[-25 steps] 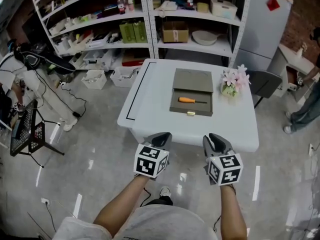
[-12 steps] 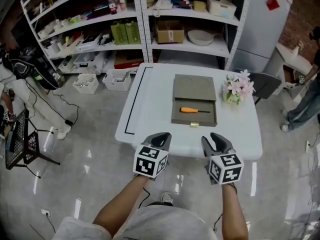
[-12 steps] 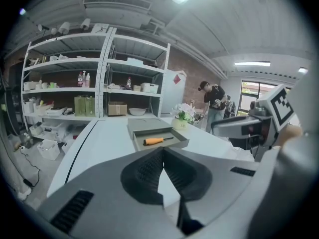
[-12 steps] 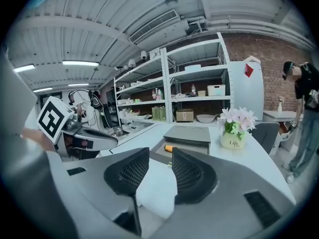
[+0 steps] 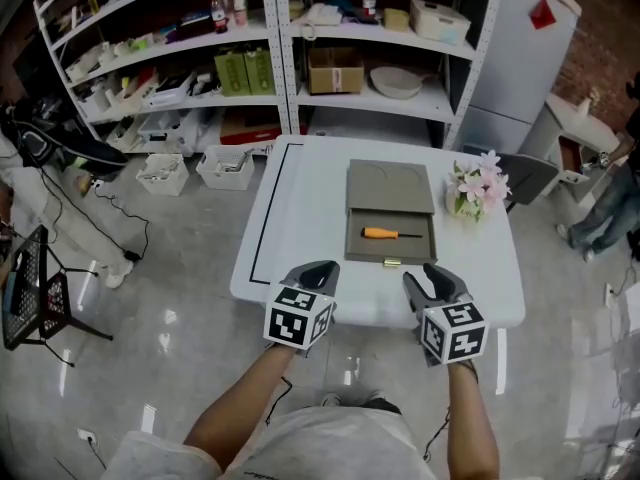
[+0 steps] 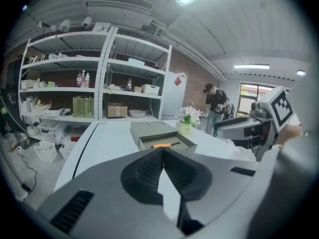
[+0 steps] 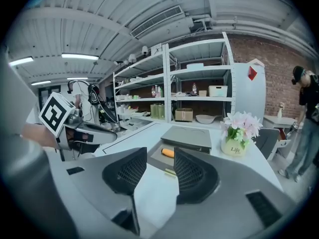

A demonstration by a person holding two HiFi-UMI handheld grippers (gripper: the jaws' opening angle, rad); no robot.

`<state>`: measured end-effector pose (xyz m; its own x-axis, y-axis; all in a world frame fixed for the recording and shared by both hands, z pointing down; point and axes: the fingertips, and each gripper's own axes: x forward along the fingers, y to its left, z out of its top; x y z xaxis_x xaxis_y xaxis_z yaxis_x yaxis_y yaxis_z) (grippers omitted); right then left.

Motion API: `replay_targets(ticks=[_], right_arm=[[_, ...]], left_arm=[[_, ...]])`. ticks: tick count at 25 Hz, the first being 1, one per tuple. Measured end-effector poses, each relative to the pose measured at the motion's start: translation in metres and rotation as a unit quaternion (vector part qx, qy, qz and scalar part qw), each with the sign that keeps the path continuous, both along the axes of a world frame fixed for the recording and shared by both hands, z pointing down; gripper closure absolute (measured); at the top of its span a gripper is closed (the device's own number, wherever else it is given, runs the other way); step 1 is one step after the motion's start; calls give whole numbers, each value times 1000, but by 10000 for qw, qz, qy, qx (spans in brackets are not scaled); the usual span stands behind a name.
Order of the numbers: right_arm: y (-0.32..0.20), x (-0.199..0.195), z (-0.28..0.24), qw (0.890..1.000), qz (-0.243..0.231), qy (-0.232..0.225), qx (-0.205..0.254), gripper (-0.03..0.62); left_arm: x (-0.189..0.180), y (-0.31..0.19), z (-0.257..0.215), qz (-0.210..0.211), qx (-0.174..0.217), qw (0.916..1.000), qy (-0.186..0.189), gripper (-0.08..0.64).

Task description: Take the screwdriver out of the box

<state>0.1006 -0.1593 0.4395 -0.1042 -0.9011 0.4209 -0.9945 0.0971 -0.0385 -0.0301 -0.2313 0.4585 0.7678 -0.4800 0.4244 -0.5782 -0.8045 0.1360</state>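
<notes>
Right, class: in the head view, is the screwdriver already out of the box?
No, the orange-handled screwdriver lies inside the open box on the white table.

The left claw (image 5: 316, 273) and right claw (image 5: 433, 281) have come nearer the tabletop (image 5: 300, 218). The right claw's jaws have just been opening, apparently with nothing between them.

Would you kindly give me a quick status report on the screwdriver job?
Left gripper shut, empty; right gripper jaws just opening, nothing between them. Screwdriver lying in open box, untouched. Nothing in the way.

White table (image 5: 300, 218), pink potted flowers (image 5: 472, 190) near its right edge, shelving (image 5: 281, 48) behind holding carton (image 5: 336, 70) and bowl (image 5: 397, 81)
</notes>
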Motion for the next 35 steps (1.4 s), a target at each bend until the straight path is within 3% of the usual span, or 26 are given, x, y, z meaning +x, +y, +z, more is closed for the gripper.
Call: replay_targets(ticks=[8, 16, 24, 35], right_arm=[[-30, 3, 2, 9979, -504, 396, -129, 417], [-72, 15, 24, 9863, -1321, 723, -667, 417], [-117, 20, 51, 9589, -2374, 1077, -1123, 416], [-157, 9, 100, 9064, -3625, 1379, -1672, 413]], left_arm=[[4, -19, 8, -29, 42, 9999, -112, 555], [28, -52, 17, -140, -6, 9997, -204, 555], [54, -90, 22, -302, -31, 9988, -373, 555], [71, -126, 42, -701, -172, 9956, -598, 555]])
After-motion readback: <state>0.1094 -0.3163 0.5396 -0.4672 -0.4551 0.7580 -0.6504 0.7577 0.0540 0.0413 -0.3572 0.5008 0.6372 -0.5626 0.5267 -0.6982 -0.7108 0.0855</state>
